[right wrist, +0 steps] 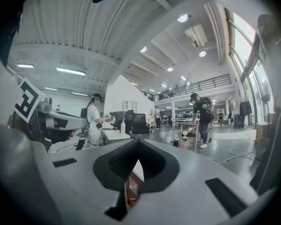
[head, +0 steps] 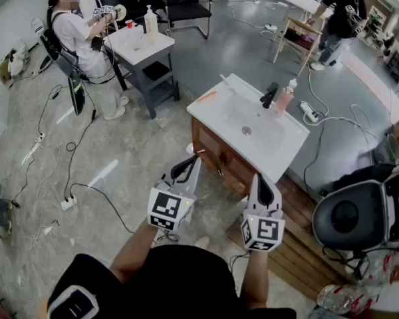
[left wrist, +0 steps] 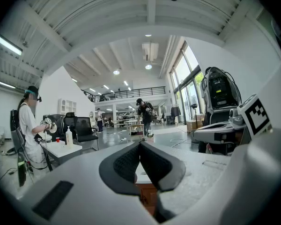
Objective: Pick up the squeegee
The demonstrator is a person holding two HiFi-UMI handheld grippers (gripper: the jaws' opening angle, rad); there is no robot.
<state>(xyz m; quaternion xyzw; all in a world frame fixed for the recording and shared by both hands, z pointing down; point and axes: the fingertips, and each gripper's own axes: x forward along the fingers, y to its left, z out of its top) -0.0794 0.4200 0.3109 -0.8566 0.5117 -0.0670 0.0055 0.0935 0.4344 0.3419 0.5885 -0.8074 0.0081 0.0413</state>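
Standing by, I see the person holding both tools out level and side by side, a little apart and just short of the white sink counter (head: 213,110), with neither tool touching it. The left gripper (head: 191,163) has its fingers (left wrist: 125,165) pressed together tip to tip with nothing between them. The right gripper (head: 261,180) is the same, its fingers (right wrist: 123,162) closed on nothing. What I take for the squeegee (head: 207,96) is the slim orange piece lying flat near the counter's far left edge, well ahead of the left gripper. It is too small from here to make out a blade. A thin pale stick (head: 227,82) lies just beyond it, toward the back corner. A black faucet (head: 269,96) stands at the back rim of the basin, and a pink bottle (head: 284,101) stands just beside it on the right. A wooden cabinet (head: 216,153) carries the counter. Farther off, a person in white (head: 76,35) sits by a small white table (head: 141,45) with a pale bottle (head: 150,22) on it. Another person in dark clothes (head: 338,15) stands at the back right. Cables trail across the grey floor (head: 120,151).
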